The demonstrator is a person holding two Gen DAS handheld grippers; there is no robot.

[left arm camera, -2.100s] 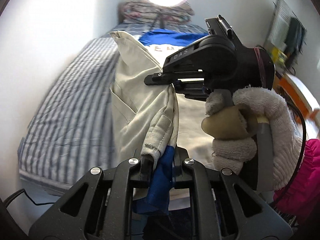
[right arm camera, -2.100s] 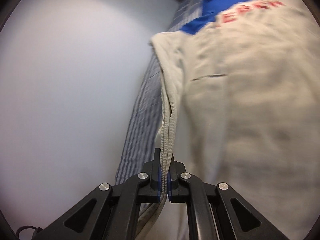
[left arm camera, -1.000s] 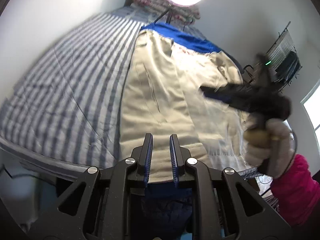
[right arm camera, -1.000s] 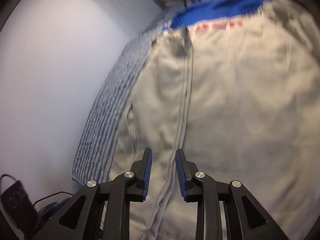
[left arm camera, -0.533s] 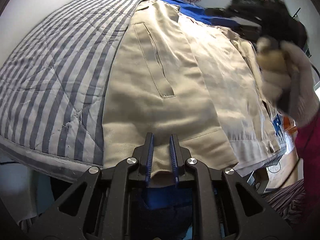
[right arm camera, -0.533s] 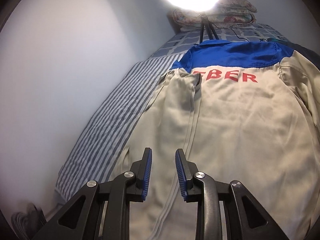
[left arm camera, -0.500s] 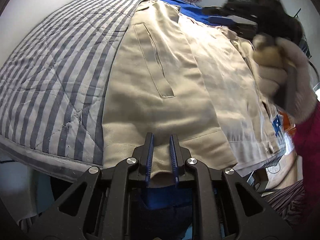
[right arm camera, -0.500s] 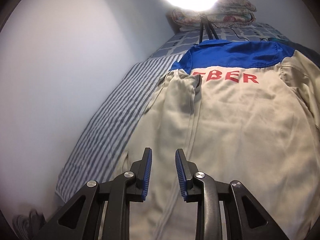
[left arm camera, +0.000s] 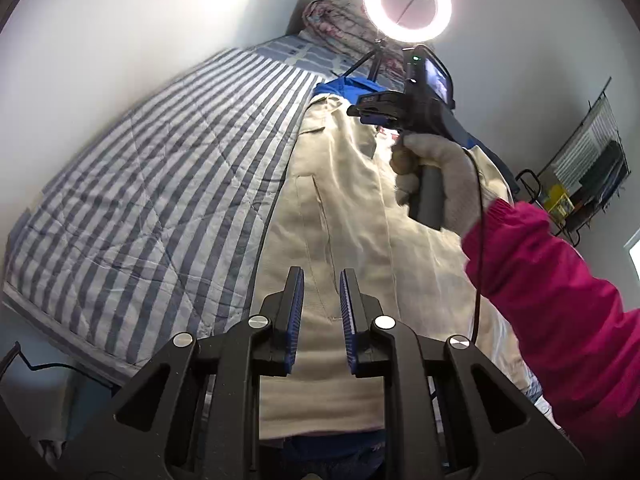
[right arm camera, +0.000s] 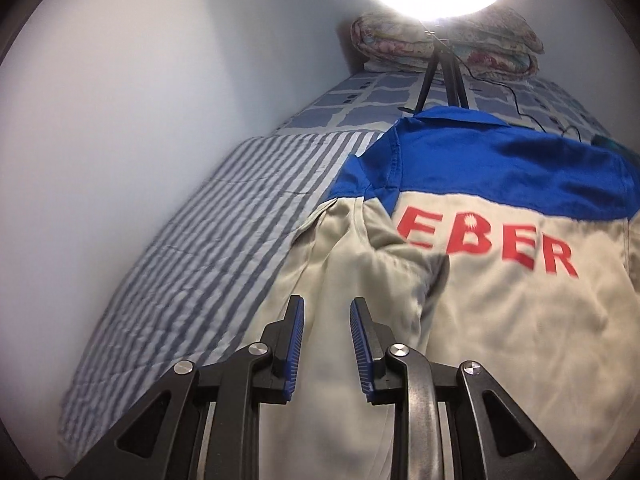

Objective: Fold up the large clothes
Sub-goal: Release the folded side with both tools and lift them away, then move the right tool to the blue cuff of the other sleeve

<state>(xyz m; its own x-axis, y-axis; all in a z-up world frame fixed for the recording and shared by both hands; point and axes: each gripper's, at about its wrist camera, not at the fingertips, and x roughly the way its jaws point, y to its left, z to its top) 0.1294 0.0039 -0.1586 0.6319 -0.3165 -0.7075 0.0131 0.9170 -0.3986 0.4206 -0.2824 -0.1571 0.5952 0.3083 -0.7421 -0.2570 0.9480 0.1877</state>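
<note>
Striped bedding point(left arm camera: 160, 184) fills the left of the bed, a ring light point(left arm camera: 407, 2) blazes at the far end above a rolled quilt point(right arm camera: 444, 40), and the big beige-and-blue jacket point(right arm camera: 500, 320) lies back-up along the bed's right side, red lettering showing under the blue yoke.

And the release is done — two seconds ago both grippers were clamped on the jacket's left edge and cuff; now the left gripper point(left arm camera: 321, 316) hangs over the hem end with its blue pads a small gap apart, nothing between them. The right gripper point(right arm camera: 326, 344) has the same look: jaws parted, empty, cloth only beneath them. That left side panel now lies folded in over the back, its pocket slit facing up in the left wrist view and a soft ridge where the flap ends near the lettering.

The right hand point(left arm camera: 436, 184), gloved with a pink sleeve behind it, has swept up the bed from the hem toward the collar — the lettering sits much closer in its camera than half a second ago.

So, by my reading, the first lengthwise fold is in, and the far-side sleeve and panel are yet to be brought across. The flap looks slightly rumpled near the shoulder; that could want smoothing before the next fold.
</note>
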